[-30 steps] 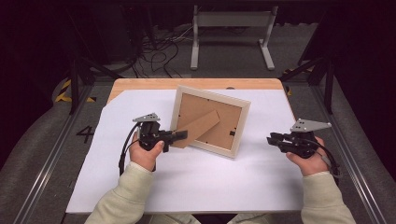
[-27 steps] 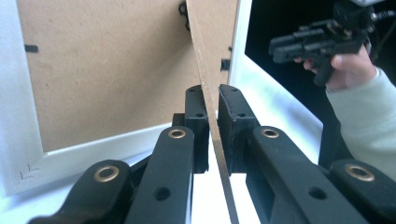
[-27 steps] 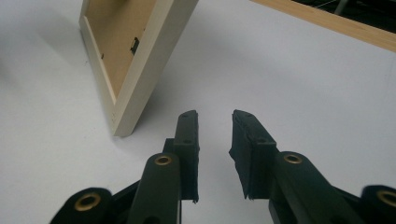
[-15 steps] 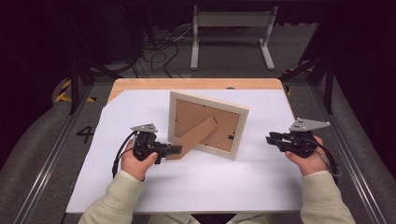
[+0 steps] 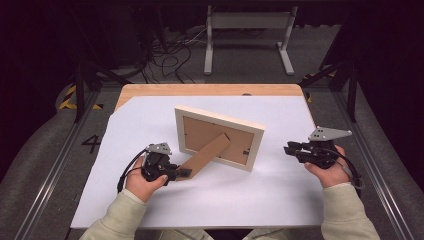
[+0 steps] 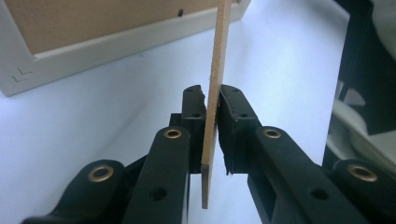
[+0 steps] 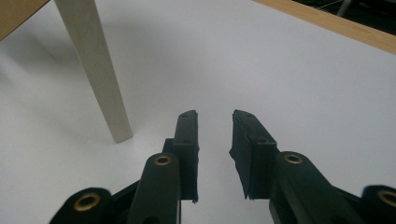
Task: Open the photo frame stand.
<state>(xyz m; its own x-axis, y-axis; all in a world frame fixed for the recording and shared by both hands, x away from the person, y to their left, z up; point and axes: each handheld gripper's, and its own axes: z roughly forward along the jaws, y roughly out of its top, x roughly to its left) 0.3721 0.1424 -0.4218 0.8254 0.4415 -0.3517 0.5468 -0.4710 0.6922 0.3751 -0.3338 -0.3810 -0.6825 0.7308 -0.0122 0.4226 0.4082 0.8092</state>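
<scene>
High view shows a rectangular picture frame (image 5: 219, 137) with a cream, matte moulding standing near the middle of the table (image 5: 280, 210), its brown fibreboard back turned toward the person and its flat cardboard-coloured easel stand (image 5: 205, 156) slanting out toward seven o'clock. That table carries a smooth white sheet over a pale wooden top whose bare edge runs along twelve o'clock. At about eight o'clock from the frame, the left gripper (image 5: 184, 173) has its black, hard-plastic jaws clamped on the low tip of the stand; they have just eased slightly wider, yet in the left gripper view the thin board (image 6: 215, 93), seen edge-on with a raw fibrous rim, runs straight up between the two ribbed pads, both pressing its faces. Behind it at eleven o'clock lies the frame's lower rail (image 6: 116, 44), square-cut and mitred at the corner. The right gripper (image 5: 290, 148) hovers at three o'clock from the frame, just apart from its side, jaws parted with nothing between them. In the right gripper view the frame's pale upright edge (image 7: 95, 70) stands at ten o'clock from the gap, its foot on the white sheet.
</scene>
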